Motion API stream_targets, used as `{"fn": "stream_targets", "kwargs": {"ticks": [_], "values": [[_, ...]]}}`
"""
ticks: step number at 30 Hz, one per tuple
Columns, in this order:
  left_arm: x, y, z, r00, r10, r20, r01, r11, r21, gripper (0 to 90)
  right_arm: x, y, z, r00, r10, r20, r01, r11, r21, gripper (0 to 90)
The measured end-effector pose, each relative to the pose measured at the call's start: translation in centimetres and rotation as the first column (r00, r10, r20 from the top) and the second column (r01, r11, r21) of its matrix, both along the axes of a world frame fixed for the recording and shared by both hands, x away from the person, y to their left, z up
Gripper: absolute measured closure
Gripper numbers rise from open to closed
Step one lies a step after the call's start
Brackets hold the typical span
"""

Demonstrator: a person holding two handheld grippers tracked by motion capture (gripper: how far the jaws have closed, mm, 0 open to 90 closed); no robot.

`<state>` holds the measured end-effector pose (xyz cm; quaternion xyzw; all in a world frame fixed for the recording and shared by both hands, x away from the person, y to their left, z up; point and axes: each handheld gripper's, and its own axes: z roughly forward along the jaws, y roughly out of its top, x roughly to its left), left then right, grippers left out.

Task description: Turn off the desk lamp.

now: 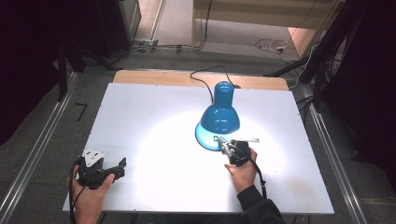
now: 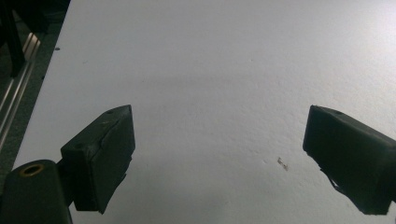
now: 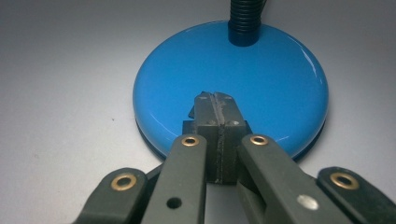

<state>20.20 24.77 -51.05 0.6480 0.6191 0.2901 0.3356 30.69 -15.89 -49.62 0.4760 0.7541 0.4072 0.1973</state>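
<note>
- The blue desk lamp point(image 1: 220, 116) stands lit at the white table's point(image 1: 140, 121) far middle.
- The right gripper point(image 3: 215, 100), jaws pressed together on nothing, rests over its glossy base point(image 3: 261, 70).
- The left gripper point(image 2: 219, 140) gapes wide, empty.
- The base looks weighty, stiff and slippery; I would press downward or grip its rim.

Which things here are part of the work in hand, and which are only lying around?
Part of the work:
- blue desk lamp, lit, its round base under the jaw tips
- right gripper, jaws shut, tips over the base's near edge
- lamp cable

Only lying around:
- left gripper, jaws open over bare table
- cables on the floor behind the table
</note>
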Motion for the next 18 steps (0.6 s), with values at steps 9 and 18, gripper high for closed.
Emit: {"fn": "stream_targets", "kwargs": {"ticks": [9,18], "values": [[0.03,-0.07,-0.04,1.0,-0.004,-0.002,0.004,1.0,0.0,10.3,0.42,0.28,-0.25,1.0,-0.004,0.008,0.004,1.0,-0.001,88.4],[0.01,-0.07,-0.02,1.0,-0.003,-0.002,0.003,1.0,0.001,10.3,0.76,0.77,-0.26,1.0,-0.005,0.007,0.005,1.0,0.006,88.4]]}}
